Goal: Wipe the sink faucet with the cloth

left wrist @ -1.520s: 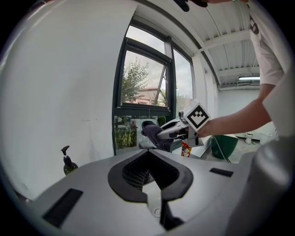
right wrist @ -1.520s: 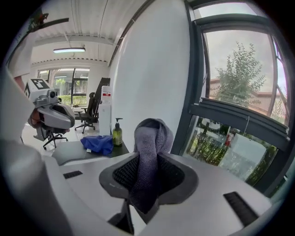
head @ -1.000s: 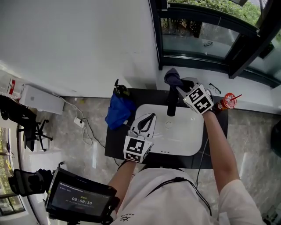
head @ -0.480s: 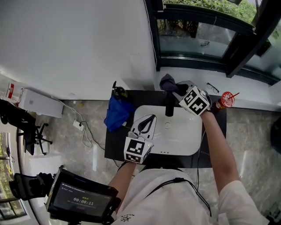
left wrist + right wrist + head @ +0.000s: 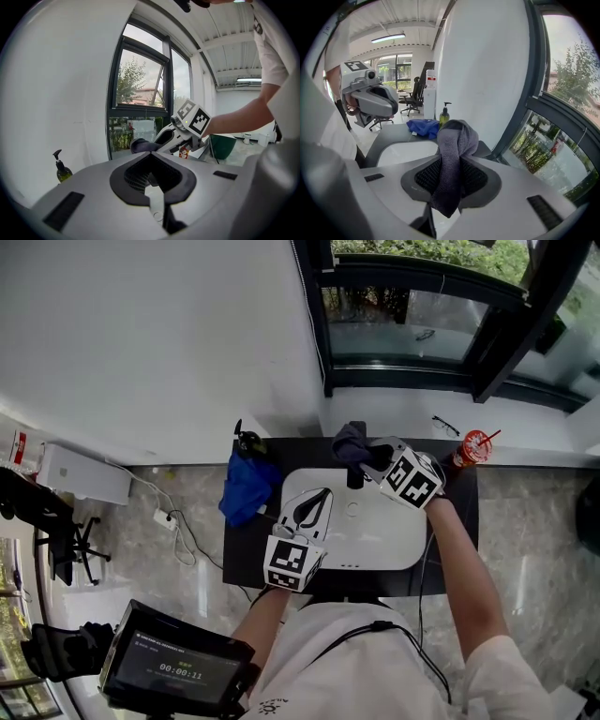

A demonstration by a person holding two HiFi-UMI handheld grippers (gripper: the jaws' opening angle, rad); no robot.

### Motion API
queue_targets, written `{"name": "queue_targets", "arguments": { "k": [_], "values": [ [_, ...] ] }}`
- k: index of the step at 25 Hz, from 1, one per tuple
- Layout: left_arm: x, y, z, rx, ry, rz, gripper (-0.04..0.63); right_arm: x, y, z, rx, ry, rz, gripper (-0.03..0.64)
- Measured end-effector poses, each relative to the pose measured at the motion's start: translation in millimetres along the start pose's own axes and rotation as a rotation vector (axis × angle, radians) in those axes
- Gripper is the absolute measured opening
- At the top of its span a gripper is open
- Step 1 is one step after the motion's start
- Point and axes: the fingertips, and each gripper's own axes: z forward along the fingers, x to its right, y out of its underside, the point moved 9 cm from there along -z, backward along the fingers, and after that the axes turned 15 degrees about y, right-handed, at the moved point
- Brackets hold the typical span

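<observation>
Since the earlier frame, the right gripper (image 5: pixel 371 458) has shifted closer to the faucet (image 5: pixel 355 476) and is holding the cloth (image 5: pixel 454 140) just over the faucet's top. Whether cloth and faucet are touching cannot be told. Its jaws are clamping the dark grey cloth, which is bunching beyond the tips and hanging down between the pads. The left gripper (image 5: pixel 152 177) is hovering over the left part of the white sink (image 5: pixel 412 542), jaws standing apart with nothing between them. A blue fabric bundle (image 5: pixel 246 486) is lying on the dark counter (image 5: pixel 464 521) left of the sink, and a soap bottle (image 5: pixel 247 441) is standing just behind it.
</observation>
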Motion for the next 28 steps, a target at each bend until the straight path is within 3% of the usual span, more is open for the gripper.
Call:
{"name": "queue_targets", "arguments": {
  "k": [3, 7, 12, 17, 28],
  "values": [
    [1, 2, 0, 0.0, 0.01, 0.0, -0.006, -13, 3, -11, 0.007, -0.076, -0.021, 0.11],
    [0, 2, 0, 0.002, 0.022, -0.005, -0.006, -12, 5, -33, 0.032, -0.152, 0.037, 0.11],
    [0, 4, -2, 0.005, 0.022, -0.005, -0.006, 30, -8, -49, 0.108, -0.039, 0.092, 0.11],
    [-1, 5, -7, 0.009, 0.012, 0.001, -0.006, 66, -17, -31, 0.108, 0.088, 0.088, 0.11],
    [-9, 12, -25, 0.008, -0.052, -0.01, -0.006, 73, -8, 29, -0.001, 0.117, 0.056, 0.11]
  ]
}}
